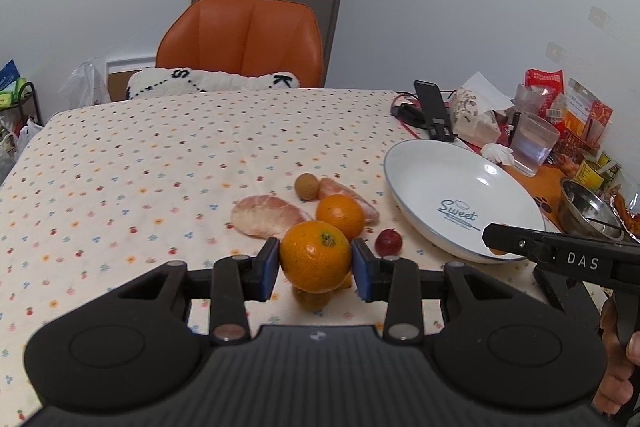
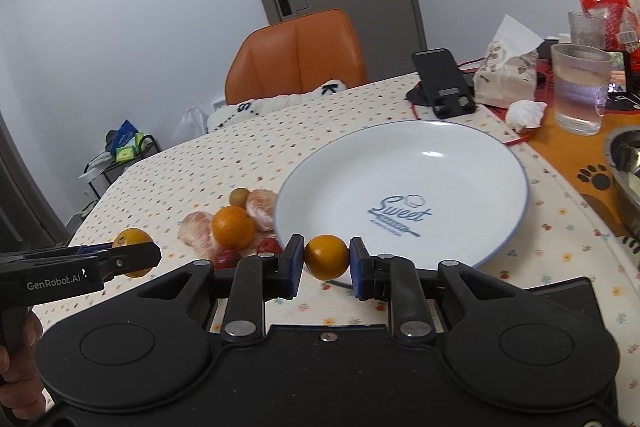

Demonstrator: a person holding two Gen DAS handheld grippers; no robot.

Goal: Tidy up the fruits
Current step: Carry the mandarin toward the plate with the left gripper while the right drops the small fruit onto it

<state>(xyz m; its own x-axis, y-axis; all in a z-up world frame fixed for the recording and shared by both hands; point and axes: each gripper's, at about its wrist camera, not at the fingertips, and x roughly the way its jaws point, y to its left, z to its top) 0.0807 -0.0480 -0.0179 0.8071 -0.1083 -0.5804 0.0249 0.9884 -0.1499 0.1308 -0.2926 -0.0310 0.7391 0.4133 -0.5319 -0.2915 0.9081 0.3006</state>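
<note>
My left gripper [image 1: 315, 261] is shut on a large orange [image 1: 316, 251], held just above the dotted tablecloth. A small brownish fruit [image 1: 311, 298] shows partly beneath it. Behind lie a second orange [image 1: 340, 214], two peeled pomelo segments [image 1: 266, 215] [image 1: 348, 199], a longan [image 1: 307, 185] and a red fruit [image 1: 388, 242]. My right gripper [image 2: 326, 259] is shut on a small orange [image 2: 326, 255] at the near rim of the white "Sweet" plate [image 2: 460, 155], which holds nothing. The left gripper [image 2: 136, 255] appears at the left of the right wrist view with its orange [image 2: 132, 238].
Right of the plate [image 1: 420, 163] stand a ribbed glass [image 2: 580, 87], a steel bowl [image 2: 624, 163], a crumpled tissue [image 2: 526, 113], a tissue pack [image 2: 506, 75], snack bags and a black phone stand [image 2: 444, 83]. An orange chair [image 1: 244, 43] faces the table's far edge.
</note>
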